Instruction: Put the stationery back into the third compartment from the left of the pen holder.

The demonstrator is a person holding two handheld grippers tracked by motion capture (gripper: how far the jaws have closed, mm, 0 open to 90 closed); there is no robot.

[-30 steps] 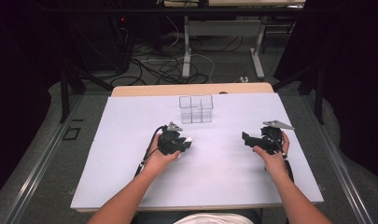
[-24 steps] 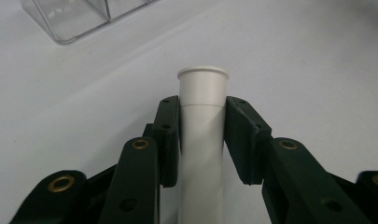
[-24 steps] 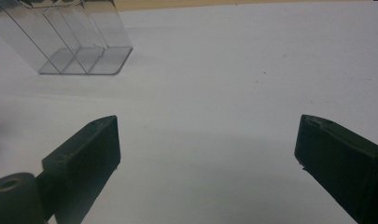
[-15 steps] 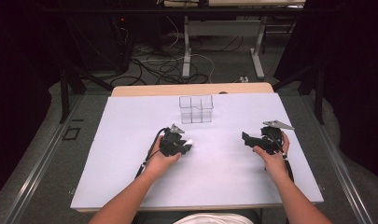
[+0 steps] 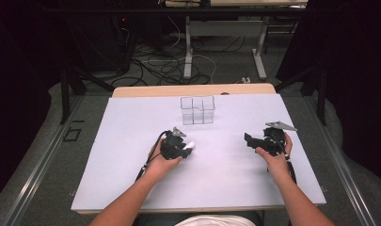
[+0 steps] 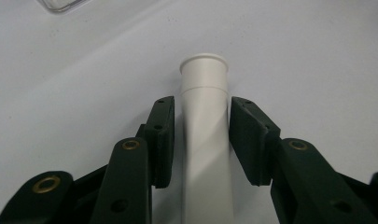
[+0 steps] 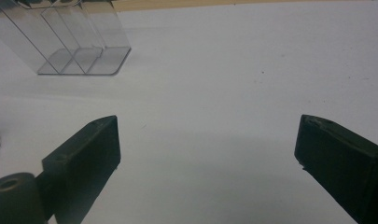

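A white plastic tube (image 6: pixel 205 116) with a rimmed end lies on the white table (image 5: pixel 131 141), pointing away from my left gripper (image 6: pixel 201 100). The tube runs between that gripper's jaws, which have just been opening; a thin gap shows beside the left pad (image 6: pixel 161 140). In the high view the left gripper (image 5: pixel 183 148) sits left of centre, with the tube's tip (image 5: pixel 190 145) poking out to the right. My right gripper (image 5: pixel 248 138) rests at the right side of the table. Its jaws (image 7: pixel 207 140) stand wide open with nothing between them.
A clear plastic box (image 5: pixel 197 110) with compartments stands upright at the back middle of the table; it shows at upper left in the right gripper view (image 7: pixel 70 37). A wooden strip (image 5: pixel 193 90) runs along the table's far edge, with cables on the floor beyond.
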